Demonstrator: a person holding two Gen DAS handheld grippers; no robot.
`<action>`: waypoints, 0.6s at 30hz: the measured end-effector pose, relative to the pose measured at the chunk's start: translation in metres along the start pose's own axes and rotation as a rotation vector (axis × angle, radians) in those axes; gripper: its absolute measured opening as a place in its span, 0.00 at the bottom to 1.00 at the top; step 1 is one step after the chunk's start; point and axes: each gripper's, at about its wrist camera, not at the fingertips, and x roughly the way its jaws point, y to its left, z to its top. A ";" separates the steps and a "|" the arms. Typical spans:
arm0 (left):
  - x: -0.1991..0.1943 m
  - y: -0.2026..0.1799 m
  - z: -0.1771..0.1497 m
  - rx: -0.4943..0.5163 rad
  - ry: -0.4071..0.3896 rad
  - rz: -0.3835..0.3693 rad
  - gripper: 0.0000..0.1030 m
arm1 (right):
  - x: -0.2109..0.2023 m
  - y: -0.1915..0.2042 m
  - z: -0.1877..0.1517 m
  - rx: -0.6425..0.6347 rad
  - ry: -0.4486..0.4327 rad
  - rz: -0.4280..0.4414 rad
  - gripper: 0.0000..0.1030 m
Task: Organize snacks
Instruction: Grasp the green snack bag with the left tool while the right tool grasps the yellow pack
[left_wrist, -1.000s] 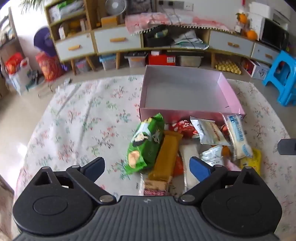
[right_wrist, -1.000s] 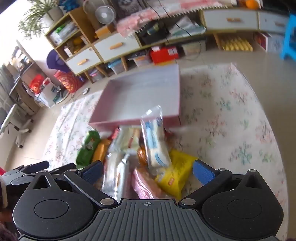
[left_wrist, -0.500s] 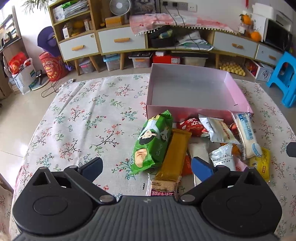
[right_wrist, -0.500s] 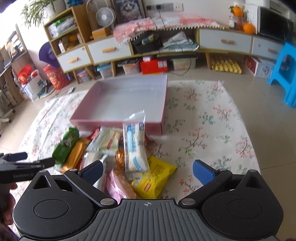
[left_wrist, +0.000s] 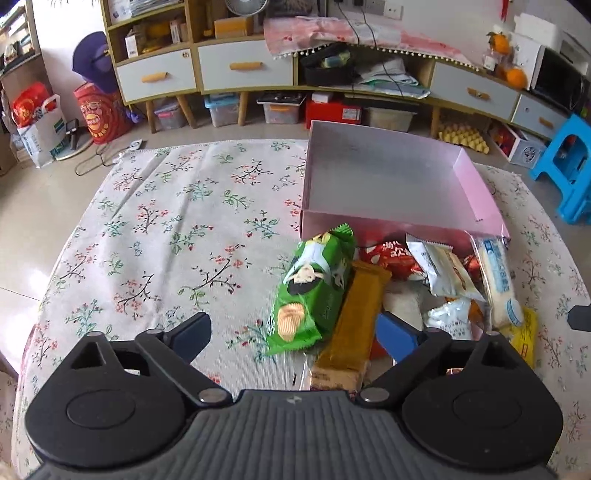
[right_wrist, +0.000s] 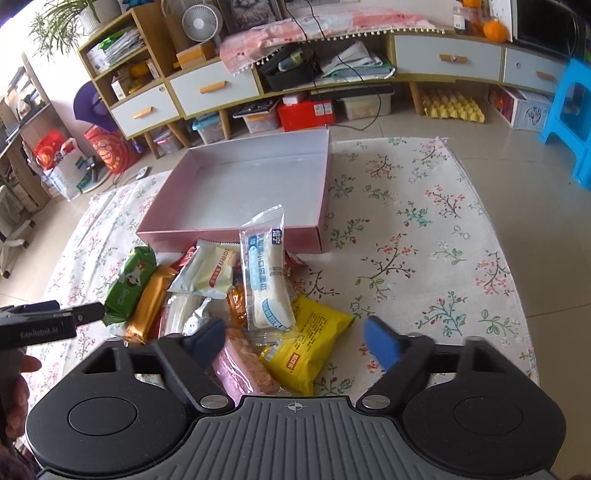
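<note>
Both grippers' jaws have just narrowed: left gripper (left_wrist: 293, 328) open over green packet (left_wrist: 314, 291), right gripper (right_wrist: 295, 339) open over yellow packet (right_wrist: 310, 343); pink box (right_wrist: 229, 236) beyond on the desk (right_wrist: 424, 236).

We find open floral cloth (left_wrist: 166, 236) left of the snack pile (right_wrist: 236, 295) and more to its right. The pink box (right_wrist: 236, 236) stands empty behind, its near wall touching the heap. The left hand-held gripper (right_wrist: 85, 314) crowds the pile's left edge.
</note>
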 end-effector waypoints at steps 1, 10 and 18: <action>0.003 0.002 0.003 -0.001 0.003 -0.012 0.86 | 0.002 -0.002 0.002 0.009 0.005 0.007 0.63; 0.027 0.010 0.013 -0.005 -0.008 -0.021 0.78 | 0.017 -0.016 0.011 0.068 0.031 0.041 0.54; 0.054 0.002 0.007 0.029 0.072 -0.054 0.60 | 0.053 -0.020 0.002 0.144 0.165 0.068 0.55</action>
